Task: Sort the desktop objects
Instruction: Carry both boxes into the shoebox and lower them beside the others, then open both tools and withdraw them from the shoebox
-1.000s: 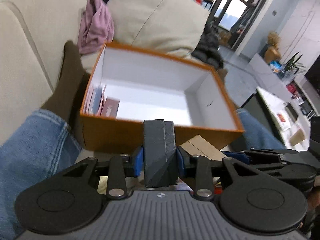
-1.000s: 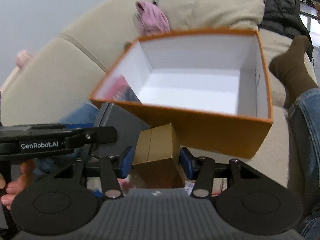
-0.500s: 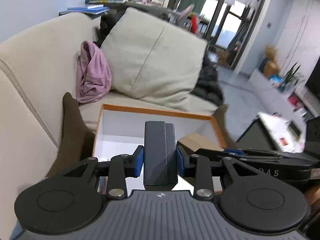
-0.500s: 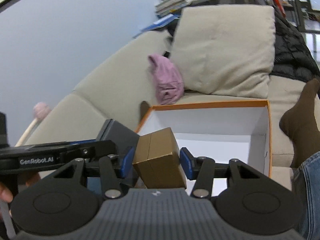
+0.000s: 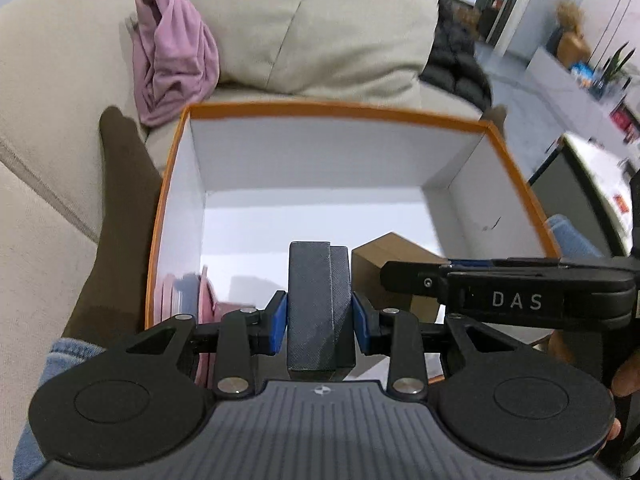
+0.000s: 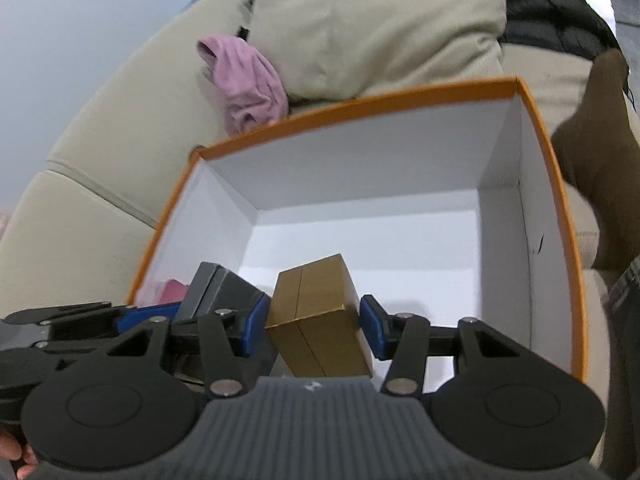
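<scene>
An orange box with a white inside [image 5: 336, 112] [image 6: 360, 100] sits on the sofa. My left gripper [image 5: 319, 316] is shut on a dark grey textured box [image 5: 318, 300], held over the orange box's near edge. My right gripper [image 6: 312, 328] is shut on a gold-brown carton [image 6: 320, 312], held tilted over the orange box beside the left one. The carton shows in the left wrist view [image 5: 384, 264], the grey box in the right wrist view [image 6: 216, 284]. Pink flat items [image 5: 184, 292] lie in the orange box's near left corner.
A beige cushion [image 5: 320, 24] and a pink cloth [image 5: 172, 52] lie behind the box. A brown-socked foot [image 5: 120, 184] rests left of it and another [image 6: 592, 160] right of it. Jeans-clad legs flank the near side.
Both grippers rose with their boxes, then tipped down and forward; they now hang over the inside of the orange box, closer to its floor. Both grips are unchanged.
</scene>
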